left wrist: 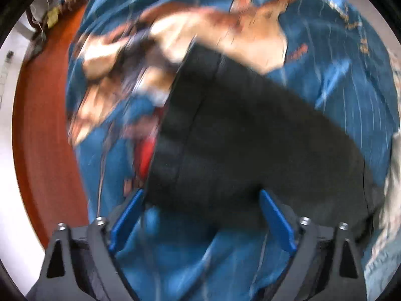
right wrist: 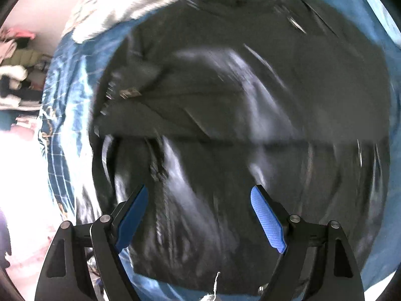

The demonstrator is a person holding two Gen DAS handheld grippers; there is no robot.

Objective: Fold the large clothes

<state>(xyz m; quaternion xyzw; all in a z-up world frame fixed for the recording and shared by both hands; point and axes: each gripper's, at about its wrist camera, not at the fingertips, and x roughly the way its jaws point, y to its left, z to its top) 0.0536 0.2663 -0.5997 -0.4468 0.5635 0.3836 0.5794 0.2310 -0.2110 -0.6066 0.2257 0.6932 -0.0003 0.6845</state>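
Observation:
A large black garment point(left wrist: 250, 138) lies on a blue patterned bedspread point(left wrist: 351, 80). In the left wrist view my left gripper point(left wrist: 201, 195) is open and empty, its blue pads point(left wrist: 130, 215) spread just above the garment's near edge. In the right wrist view the same black garment point(right wrist: 225, 105) fills the frame, shiny and creased, with a zipper near its left side. My right gripper point(right wrist: 199, 192) is open and empty above the garment. Both views are motion-blurred.
A red-brown wooden bed frame point(left wrist: 45, 125) runs along the left. A white fluffy cloth point(right wrist: 130, 2) lies at the top of the bedspread point(right wrist: 65, 95). Piled clothes point(right wrist: 17, 70) sit at the far left.

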